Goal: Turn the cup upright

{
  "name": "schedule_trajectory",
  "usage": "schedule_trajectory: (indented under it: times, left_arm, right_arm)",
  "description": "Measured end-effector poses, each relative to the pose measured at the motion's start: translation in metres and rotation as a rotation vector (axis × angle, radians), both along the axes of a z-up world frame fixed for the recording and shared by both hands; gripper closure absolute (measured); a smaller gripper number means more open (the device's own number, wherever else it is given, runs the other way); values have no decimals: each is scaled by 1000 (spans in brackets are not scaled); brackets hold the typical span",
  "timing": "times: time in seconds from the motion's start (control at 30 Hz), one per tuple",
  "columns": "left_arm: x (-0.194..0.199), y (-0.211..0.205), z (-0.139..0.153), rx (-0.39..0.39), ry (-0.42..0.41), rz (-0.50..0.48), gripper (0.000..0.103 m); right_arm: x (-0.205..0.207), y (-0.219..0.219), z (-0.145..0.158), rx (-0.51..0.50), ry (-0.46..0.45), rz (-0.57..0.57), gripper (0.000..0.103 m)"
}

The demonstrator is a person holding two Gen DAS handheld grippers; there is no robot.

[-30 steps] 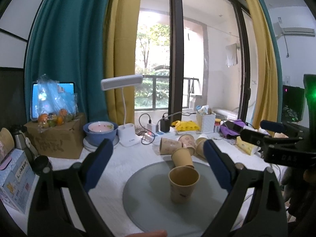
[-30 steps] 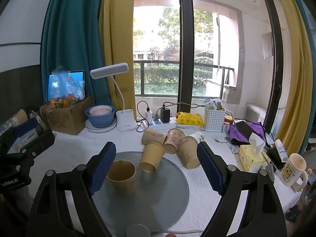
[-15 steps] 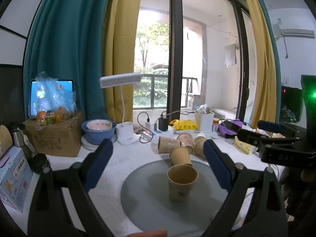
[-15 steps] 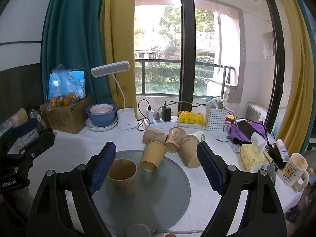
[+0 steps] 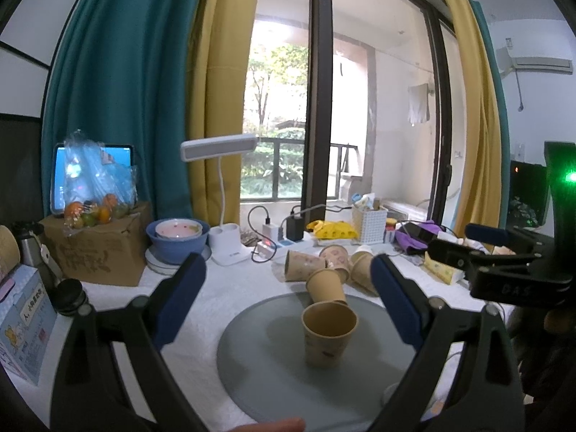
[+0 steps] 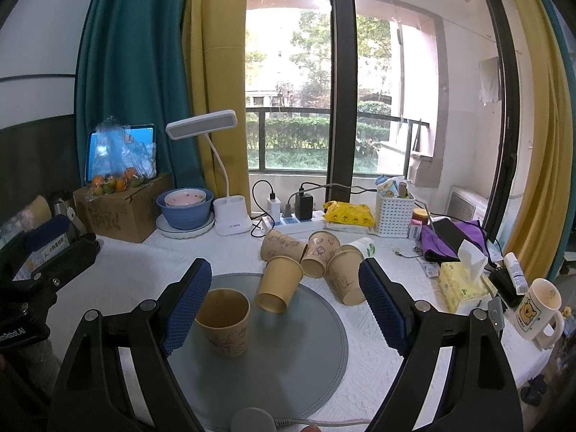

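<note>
Your left tool [image 5: 288, 309] is spread wide, nothing between its blue pads [image 5: 180, 298]. Your right tool [image 6: 284, 302] is also wide apart and empty; it shows at the right edge of the left view too.

One cup [image 5: 329, 334] stands upright on the grey round mat [image 5: 266, 360], mouth up; in the left view it sits between your pads but touches neither. In the right view that cup [image 6: 224, 322] is just beside the left pad [image 6: 185, 306], partly hidden by it, so contact cannot be told.

A second cup [image 6: 279, 284] lies tipped on the mat's far rim, mouth toward you, just behind the upright one, and appears to lean on the pile behind. That pile of cups [image 6: 316, 257] lies on its sides on the white table [image 6: 136, 270], beyond the mat, toward the window edge.

Along the window edge: lamp [image 6: 219, 180], power strip [image 6: 291, 223], yellow pack [image 6: 347, 214], white basket [image 6: 394, 214]. Toward the table's left: blue bowl [image 6: 184, 210] and a box [image 6: 118, 208] with bagged fruit on top. Toward the right edge: tissues [image 6: 462, 282], a purple cloth [image 6: 442, 243] and a mug [image 6: 538, 307]. At the near edge, a grey puck [image 6: 252, 419] with a cord lies on the mat's rim.
</note>
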State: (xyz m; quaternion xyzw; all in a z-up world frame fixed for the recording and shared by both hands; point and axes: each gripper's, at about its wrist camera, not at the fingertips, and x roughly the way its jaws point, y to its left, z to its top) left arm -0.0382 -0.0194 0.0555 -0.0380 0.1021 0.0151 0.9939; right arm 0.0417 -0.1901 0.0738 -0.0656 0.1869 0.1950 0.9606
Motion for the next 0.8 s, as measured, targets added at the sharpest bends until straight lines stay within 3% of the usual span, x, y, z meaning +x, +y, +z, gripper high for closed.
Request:
schedule_trajectory:
  times: [0.8]
  left_arm:
    - [-6,2,-1,-28,-36,-8,9]
  right_arm:
    - [1,2,-3,-7,4,10,17]
